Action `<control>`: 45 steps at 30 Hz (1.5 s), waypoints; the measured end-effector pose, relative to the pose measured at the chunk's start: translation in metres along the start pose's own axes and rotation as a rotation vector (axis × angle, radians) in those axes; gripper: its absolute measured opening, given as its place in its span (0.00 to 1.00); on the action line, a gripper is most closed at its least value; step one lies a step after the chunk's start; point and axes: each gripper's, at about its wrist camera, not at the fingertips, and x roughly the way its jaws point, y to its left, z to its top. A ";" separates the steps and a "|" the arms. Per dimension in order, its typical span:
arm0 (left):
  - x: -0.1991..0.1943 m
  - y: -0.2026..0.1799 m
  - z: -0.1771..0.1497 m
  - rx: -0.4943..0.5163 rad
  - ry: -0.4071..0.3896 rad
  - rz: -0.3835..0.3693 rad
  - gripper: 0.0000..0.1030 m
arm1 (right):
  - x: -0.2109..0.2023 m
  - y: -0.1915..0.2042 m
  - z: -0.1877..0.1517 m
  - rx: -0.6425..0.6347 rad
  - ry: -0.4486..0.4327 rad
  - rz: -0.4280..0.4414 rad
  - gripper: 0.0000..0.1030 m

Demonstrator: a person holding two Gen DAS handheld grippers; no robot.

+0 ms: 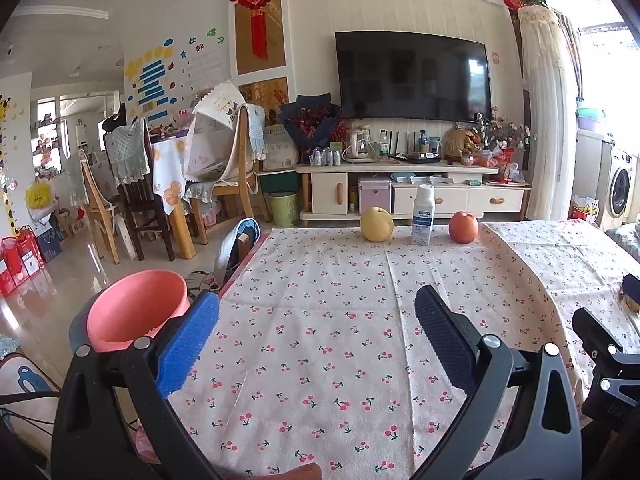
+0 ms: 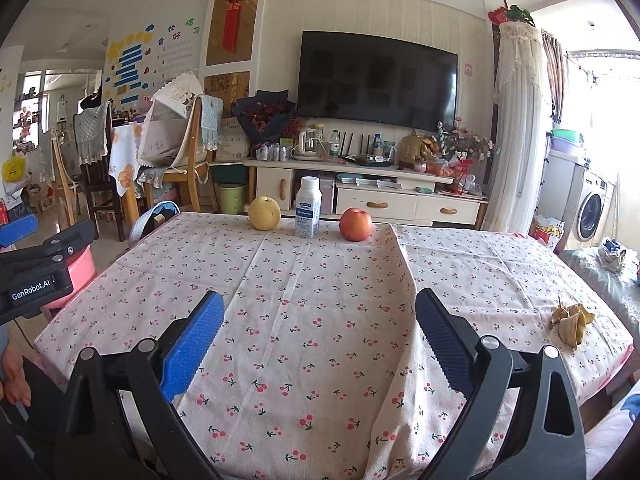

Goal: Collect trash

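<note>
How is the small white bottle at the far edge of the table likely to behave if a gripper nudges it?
The white bottle stands upright, tall for its narrow base, so a high nudge would probably tip it. It looks like thin plastic, likely light; whether it is full cannot be told. On the soft tablecloth it would probably topple rather than slide, perhaps against the yellow pear beside it.

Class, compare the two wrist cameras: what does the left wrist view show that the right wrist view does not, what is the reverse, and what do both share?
Only the left wrist view looks into the open mouth of the round pink plastic bin beside the table.

Only the right wrist view shows the browned yellow fruit peel lying near the table's right edge.

Both show the cherry-print tablecloth, the yellow pear, the white-and-blue milk bottle and the red apple in a row at the far edge, with each open hand-held gripper empty.
</note>
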 end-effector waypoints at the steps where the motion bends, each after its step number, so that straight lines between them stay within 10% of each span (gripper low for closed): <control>1: -0.001 0.000 0.000 -0.001 -0.002 0.000 0.96 | -0.002 -0.001 0.000 0.001 -0.004 -0.003 0.93; 45: -0.001 -0.011 -0.002 0.006 -0.011 -0.010 0.96 | 0.002 -0.008 -0.001 0.007 -0.001 -0.021 0.93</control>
